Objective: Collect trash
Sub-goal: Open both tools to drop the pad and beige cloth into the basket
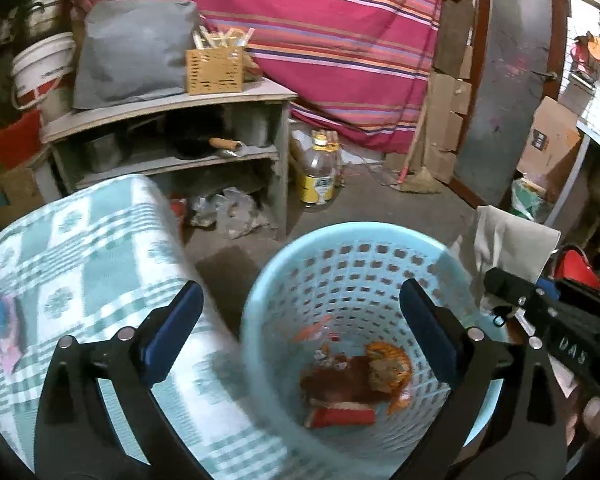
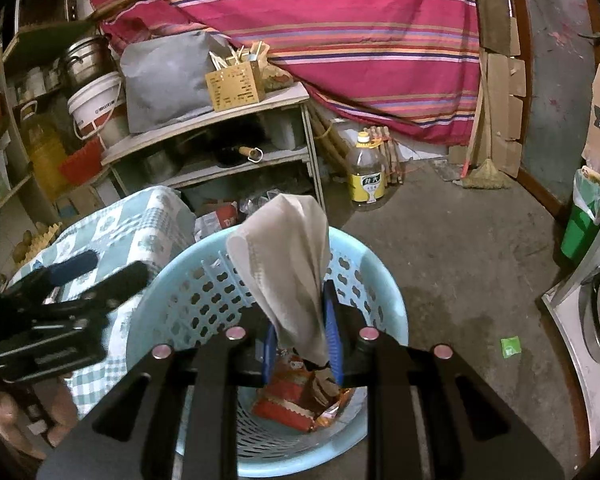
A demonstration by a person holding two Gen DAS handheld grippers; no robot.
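Observation:
A light blue plastic basket point(image 1: 260, 300) point(image 2: 384, 280) stands on the floor with red and orange snack wrappers point(image 1: 360, 380) point(image 2: 296, 396) at its bottom. My left gripper point(image 1: 300, 286) hangs over the basket's mouth, open wide, with nothing between its blue pads point(image 1: 424, 320). My right gripper point(image 2: 300, 340) is shut on a crumpled beige napkin point(image 2: 284, 264), which sticks up above the basket's rim. In the left wrist view the right gripper point(image 1: 496, 280) and the napkin point(image 1: 508, 240) show at the basket's right edge. The left gripper point(image 2: 116, 264) appears at the left in the right wrist view.
A table under a green-and-white checked cloth point(image 1: 80, 260) presses against the basket's left side. Behind stand a grey shelf unit point(image 1: 172, 104), an oil bottle point(image 1: 320, 172) and a broom point(image 1: 416, 184). A green scrap point(image 2: 510, 347) lies on the concrete floor, near a green bin point(image 2: 580, 232).

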